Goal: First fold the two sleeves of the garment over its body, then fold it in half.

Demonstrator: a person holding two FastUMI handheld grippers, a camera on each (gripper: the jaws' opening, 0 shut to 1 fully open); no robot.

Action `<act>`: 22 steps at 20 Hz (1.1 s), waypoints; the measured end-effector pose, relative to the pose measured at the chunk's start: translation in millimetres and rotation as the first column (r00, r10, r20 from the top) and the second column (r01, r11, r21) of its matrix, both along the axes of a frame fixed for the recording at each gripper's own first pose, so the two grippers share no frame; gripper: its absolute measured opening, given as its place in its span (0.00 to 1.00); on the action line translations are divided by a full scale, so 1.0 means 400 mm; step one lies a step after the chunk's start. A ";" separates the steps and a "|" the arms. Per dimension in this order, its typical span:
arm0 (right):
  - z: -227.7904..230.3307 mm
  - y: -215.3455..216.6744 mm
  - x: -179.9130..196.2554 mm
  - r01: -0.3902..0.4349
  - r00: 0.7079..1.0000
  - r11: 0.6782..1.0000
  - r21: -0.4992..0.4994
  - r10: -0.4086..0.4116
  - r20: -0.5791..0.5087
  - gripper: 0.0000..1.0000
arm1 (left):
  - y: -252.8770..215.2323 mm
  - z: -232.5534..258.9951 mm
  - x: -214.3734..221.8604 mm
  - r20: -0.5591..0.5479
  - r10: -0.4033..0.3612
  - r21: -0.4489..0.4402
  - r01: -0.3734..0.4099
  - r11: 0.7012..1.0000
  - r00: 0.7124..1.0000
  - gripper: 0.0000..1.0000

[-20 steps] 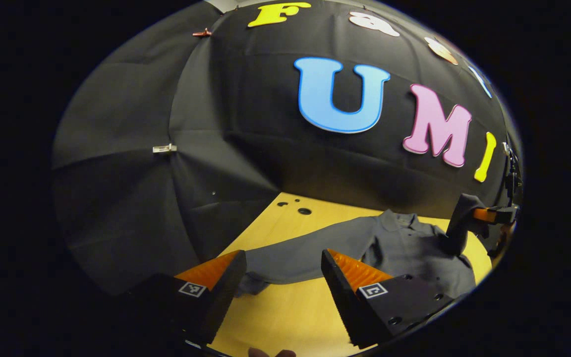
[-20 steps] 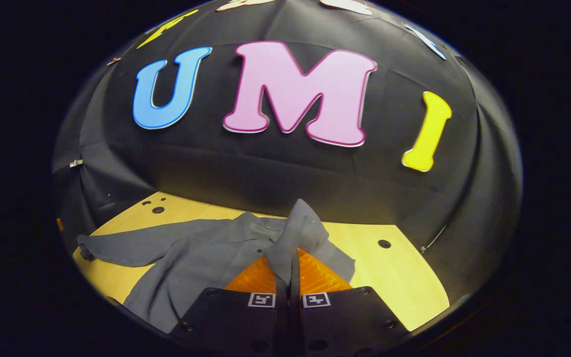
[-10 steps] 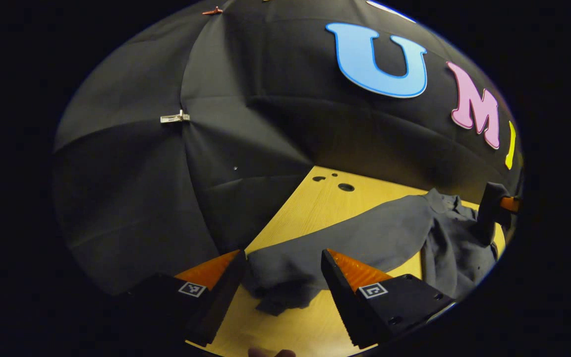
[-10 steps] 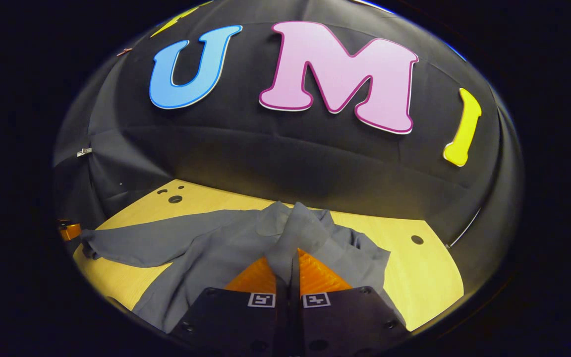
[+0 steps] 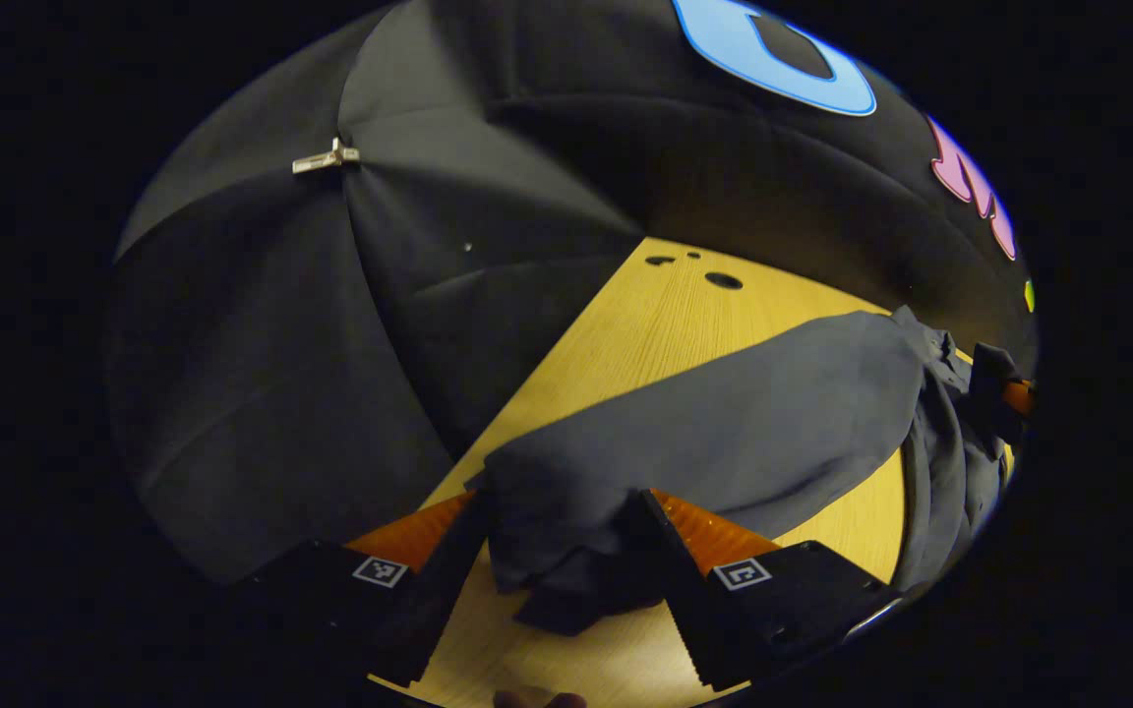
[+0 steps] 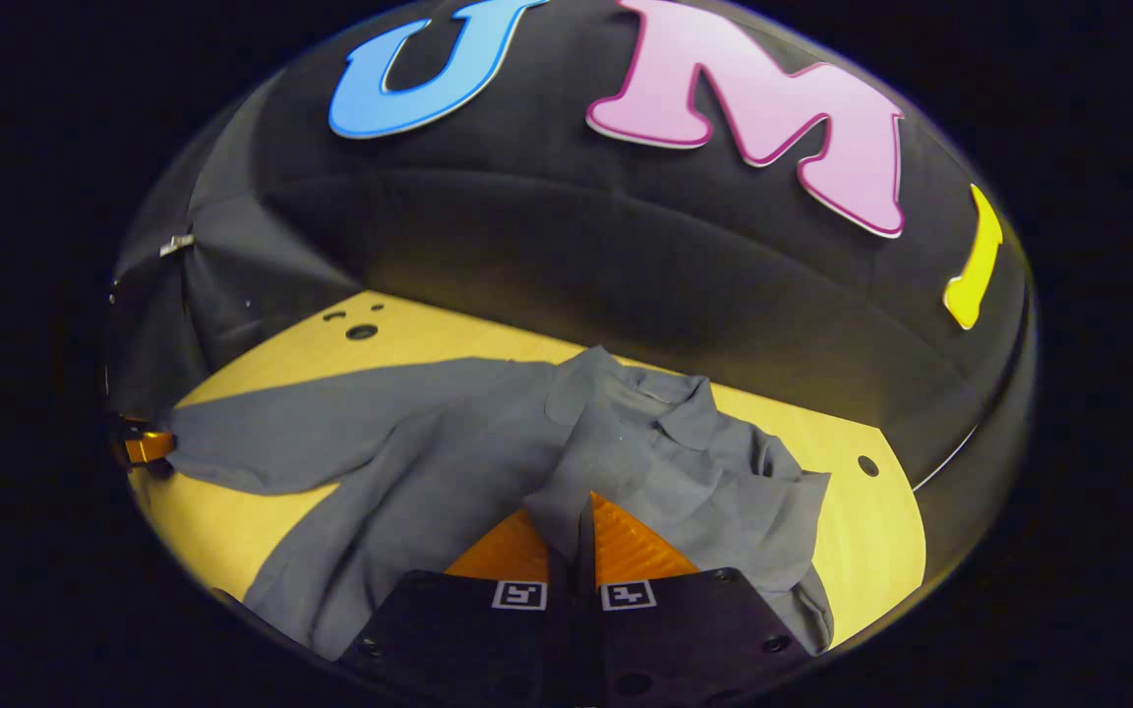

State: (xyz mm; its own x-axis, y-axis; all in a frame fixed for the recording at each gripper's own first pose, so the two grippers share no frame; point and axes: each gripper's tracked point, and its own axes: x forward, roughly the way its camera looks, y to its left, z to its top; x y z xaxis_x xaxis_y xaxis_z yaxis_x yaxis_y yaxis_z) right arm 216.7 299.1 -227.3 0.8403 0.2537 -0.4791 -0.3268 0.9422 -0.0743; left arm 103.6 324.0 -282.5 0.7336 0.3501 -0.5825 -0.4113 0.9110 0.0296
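Left hand-held gripper (image 5: 559,536): jaws apart, cuff of the left sleeve (image 5: 724,433) lying between the 2 fingers, not pinched. Right hand-held gripper (image 6: 569,536): jaws closed on the right sleeve (image 6: 591,462), cloth rising from between them. Shirt (image 6: 448,462) spread grey on the desk (image 6: 866,536), collar toward the booth wall (image 6: 576,256), left sleeve stretched out sideways.
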 end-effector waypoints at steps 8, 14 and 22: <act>-0.134 0.085 -0.010 -0.034 0.988 0.999 0.027 0.038 -0.148 0.12 | -0.002 -0.003 0.018 0.011 -0.026 0.031 0.026 0.999 1.000 0.81; -0.140 0.177 -0.054 -0.123 0.966 0.979 0.162 0.156 -0.207 0.56 | -0.030 0.003 0.048 0.015 -0.105 0.019 0.104 0.994 0.994 0.16; -0.076 0.205 -0.130 -0.238 0.947 0.941 0.241 0.280 -0.158 0.88 | -0.040 0.027 0.045 0.038 -0.069 -0.017 0.069 0.997 0.997 0.09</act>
